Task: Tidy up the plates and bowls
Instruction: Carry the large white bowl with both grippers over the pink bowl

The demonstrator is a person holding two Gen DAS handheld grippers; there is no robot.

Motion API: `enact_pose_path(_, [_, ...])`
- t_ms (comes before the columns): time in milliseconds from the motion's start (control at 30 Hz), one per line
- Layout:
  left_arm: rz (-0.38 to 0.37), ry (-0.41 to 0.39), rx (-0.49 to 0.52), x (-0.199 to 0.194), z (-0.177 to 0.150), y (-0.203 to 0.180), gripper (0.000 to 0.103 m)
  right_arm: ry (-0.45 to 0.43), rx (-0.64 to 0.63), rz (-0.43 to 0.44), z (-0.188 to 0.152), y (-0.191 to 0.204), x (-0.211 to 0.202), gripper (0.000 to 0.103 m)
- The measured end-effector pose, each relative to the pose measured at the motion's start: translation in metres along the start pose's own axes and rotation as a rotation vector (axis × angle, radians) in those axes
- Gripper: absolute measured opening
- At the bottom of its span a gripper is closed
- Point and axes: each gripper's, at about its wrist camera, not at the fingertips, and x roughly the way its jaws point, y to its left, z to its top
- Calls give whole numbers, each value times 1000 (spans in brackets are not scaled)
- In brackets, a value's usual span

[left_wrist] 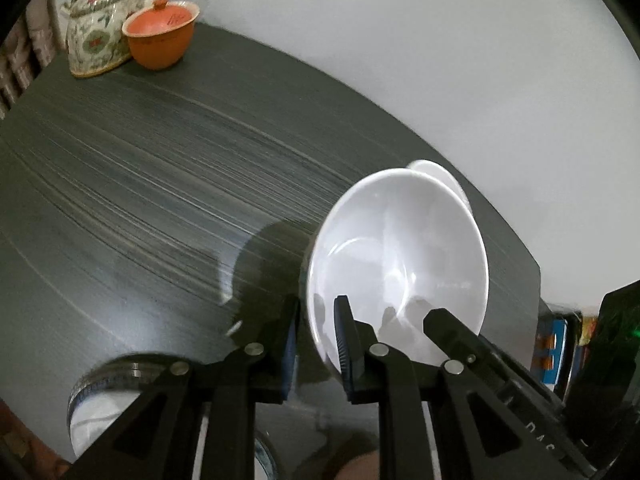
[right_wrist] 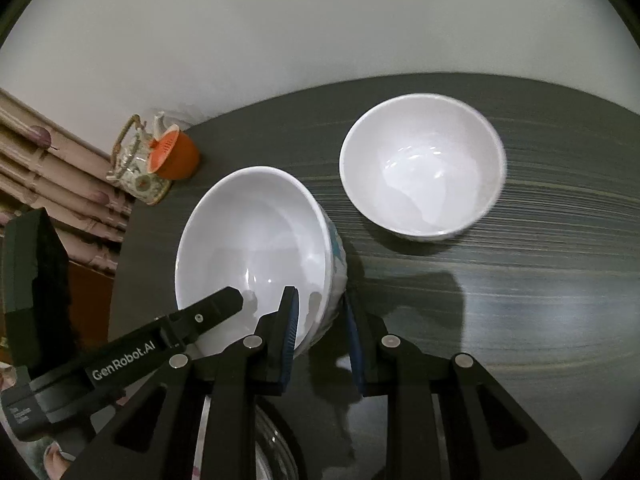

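Above the dark table (right_wrist: 520, 320), we clench both grippers, left (left_wrist: 318, 332) and right (right_wrist: 322, 322), on one white bowl's (right_wrist: 256, 236) rim.

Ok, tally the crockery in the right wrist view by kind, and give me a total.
White bowls: 2 (held bowl, standing bowl)
Teapot: 1
Orange lidded cup: 1
Total: 4
Not counted: a blurred rim at the bottom edge, too unclear to name.
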Motion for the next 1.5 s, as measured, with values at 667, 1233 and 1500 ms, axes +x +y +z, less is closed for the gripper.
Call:
enact_pose_path(667, [-9,2,128,-84,-114,-60,18,-97,9,-10,-82,-16,-119,22])
enact_pose_path(1233, [18,83,191,-62,-183,-61,18,-70,75,-30,-154,-54,-141,22])
enact_pose_path(1500, [65,110,207,-42,-197,-59,18,-20,110,-50,-172,-69,-118,22])
